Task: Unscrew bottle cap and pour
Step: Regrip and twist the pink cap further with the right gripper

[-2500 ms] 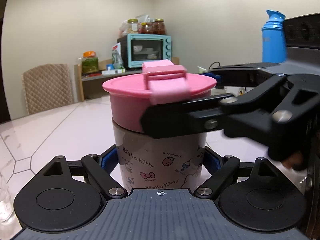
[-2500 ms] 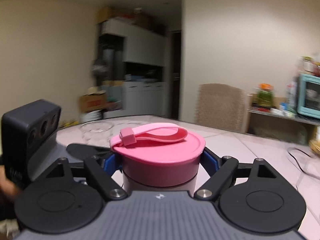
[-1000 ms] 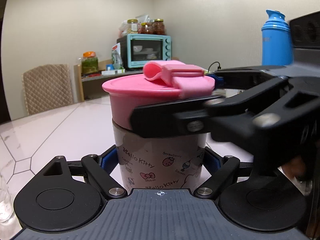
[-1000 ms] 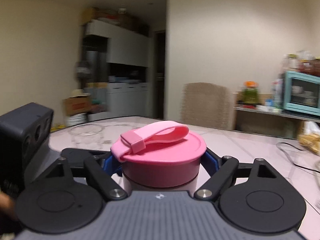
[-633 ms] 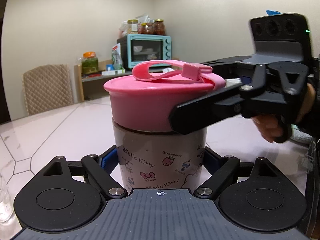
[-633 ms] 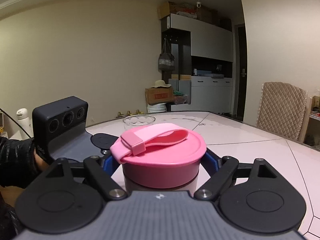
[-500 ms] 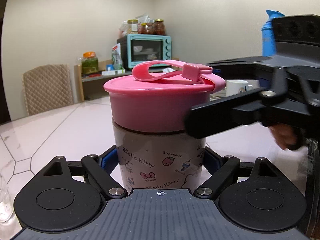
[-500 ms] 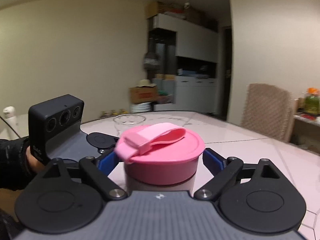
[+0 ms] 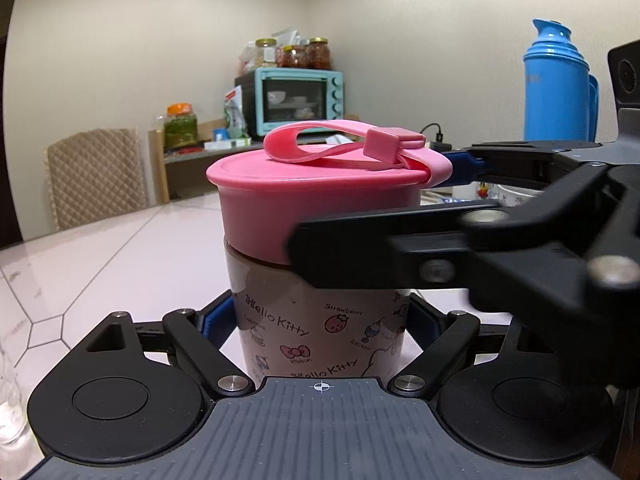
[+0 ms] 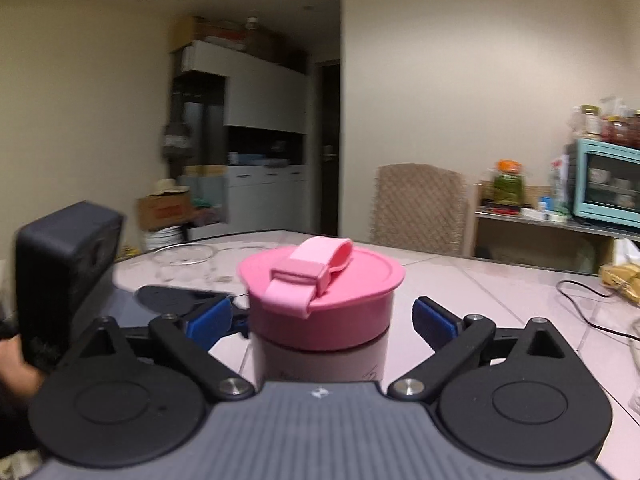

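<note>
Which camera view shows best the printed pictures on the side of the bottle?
The left wrist view. There the bottle fills the middle, held by the left tongs, and its Hello Kitty words, strawberry and bow read sharply under the pink cap. The right wrist view is blurred and shows only a plain strip of the side below the cap.
</note>
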Available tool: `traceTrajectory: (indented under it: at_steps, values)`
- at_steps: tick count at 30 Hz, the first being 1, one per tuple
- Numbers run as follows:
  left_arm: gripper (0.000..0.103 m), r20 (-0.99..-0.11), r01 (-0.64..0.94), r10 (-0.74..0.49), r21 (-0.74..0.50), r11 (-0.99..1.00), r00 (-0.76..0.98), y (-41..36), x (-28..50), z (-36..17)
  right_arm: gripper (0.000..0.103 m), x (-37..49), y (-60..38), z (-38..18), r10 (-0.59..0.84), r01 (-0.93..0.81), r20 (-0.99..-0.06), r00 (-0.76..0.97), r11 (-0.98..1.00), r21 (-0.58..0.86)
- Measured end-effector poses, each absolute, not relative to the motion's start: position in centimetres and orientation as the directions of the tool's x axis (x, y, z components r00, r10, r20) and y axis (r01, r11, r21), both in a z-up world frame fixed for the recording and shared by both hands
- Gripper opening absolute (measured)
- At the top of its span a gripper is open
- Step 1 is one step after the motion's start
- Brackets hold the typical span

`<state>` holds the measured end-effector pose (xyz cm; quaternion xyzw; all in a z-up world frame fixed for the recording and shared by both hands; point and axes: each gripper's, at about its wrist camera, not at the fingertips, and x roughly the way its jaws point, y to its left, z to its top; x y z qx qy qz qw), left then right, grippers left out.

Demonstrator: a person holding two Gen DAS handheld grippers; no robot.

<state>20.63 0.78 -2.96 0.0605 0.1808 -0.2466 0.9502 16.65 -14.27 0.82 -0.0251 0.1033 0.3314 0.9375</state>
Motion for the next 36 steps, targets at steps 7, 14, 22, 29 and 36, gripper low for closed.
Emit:
traceTrajectory:
  at_steps: [7, 14, 22, 29, 36]
  values:
    - [0.090, -0.373, 0.490, -0.446, 0.027, 0.871, 0.813, 0.7, 20.2, -3.1, 0.087, 17.4, -12.9, 1.1, 0.593, -0.599, -0.205, 0.779, 0.800, 0.038]
    - [0.090, -0.375, 0.488, -0.445, 0.022, 0.873, 0.813, 0.5, 20.2, -3.0, 0.085, 19.8, -14.7, 1.6, 0.710, -0.725, -0.232, 0.665, 0.688, 0.029]
    - [0.090, -0.375, 0.485, -0.442, 0.024, 0.874, 0.815, 0.6, 20.5, -2.9, 0.085, 26.7, -18.5, 2.7, 0.922, -0.961, -0.293, 0.253, 0.276, 0.039]
    - [0.090, -0.375, 0.486, -0.442, 0.027, 0.874, 0.815, 0.6, 20.7, -2.9, 0.095, 25.9, -18.7, 3.0, 0.917, -0.954, -0.286, 0.278, 0.299, 0.030]
    - [0.090, -0.374, 0.487, -0.443, 0.027, 0.873, 0.815, 0.6, 21.0, -3.0, 0.097, 20.2, -17.8, 2.6, 0.771, -0.798, -0.253, 0.585, 0.603, -0.004]
